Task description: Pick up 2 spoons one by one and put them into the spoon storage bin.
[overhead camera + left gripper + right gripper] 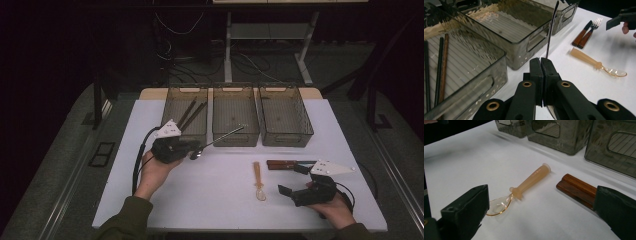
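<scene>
**Left gripper lifts a metal spoon; right gripper waits open by the amber spoon**

Nearest the person, the right gripper (292, 181) sits low on the white table (220, 200), its jaws spread wide with nothing between them. In the right gripper view the two black jaws frame a translucent amber spoon (524, 187), which lies flat on the table, bowl toward the gripper. Just beside it, to the right, lie two wooden-handled pieces of cutlery (282, 164), side by side and touching; the left gripper view shows fork tines on one.

Farther in, on the left, the left gripper (194, 148) has its jaws pressed together on a metal spoon (220, 137). It is gripped near the bowl end, and its slim handle slants up and away toward the middle bin (235, 135), clear of the table.

At the far edge stand three smoky clear bins in a row. The left bin (172, 102) holds dark chopsticks (191, 113); the right bin (306, 125) stands just beside the middle one.
</scene>
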### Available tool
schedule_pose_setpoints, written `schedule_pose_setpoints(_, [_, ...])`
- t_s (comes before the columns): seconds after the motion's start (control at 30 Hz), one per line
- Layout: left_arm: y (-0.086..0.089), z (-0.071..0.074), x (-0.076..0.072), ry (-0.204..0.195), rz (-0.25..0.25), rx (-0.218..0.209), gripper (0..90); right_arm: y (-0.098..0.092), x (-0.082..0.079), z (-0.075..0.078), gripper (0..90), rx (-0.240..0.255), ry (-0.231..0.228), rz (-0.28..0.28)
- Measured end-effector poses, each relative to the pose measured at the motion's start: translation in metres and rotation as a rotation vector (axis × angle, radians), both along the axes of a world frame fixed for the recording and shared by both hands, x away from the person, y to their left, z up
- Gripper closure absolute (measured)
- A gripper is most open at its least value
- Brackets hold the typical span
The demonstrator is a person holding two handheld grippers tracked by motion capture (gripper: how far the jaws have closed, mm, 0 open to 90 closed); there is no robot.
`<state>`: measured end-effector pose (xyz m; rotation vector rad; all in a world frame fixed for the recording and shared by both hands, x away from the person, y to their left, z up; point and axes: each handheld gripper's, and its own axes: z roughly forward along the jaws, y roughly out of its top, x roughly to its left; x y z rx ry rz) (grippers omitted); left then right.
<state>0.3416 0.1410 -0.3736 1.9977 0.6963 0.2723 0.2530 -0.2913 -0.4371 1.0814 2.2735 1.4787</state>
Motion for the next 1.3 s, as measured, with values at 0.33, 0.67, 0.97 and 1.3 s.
schedule_pose_setpoints(0.33, [-0.023,0.005,0.02,-0.005,0.022,0.002,88.6,-0.001,-0.001,0.001,0.8,0.005,-0.004,0.001])
schedule_pose_setpoints(0.67, [-0.042,0.015,0.049,-0.012,0.101,0.011,88.6,-0.001,-0.001,0.001,0.8,0.008,-0.001,0.0])
schedule_pose_setpoints(0.97, [-0.067,0.024,0.074,-0.028,0.15,0.067,88.6,-0.002,-0.001,0.002,0.8,0.012,-0.001,0.001])
schedule_pose_setpoints(1.3, [-0.094,0.019,0.096,-0.001,0.215,0.119,88.6,-0.002,-0.001,0.003,0.8,0.014,-0.012,0.01])
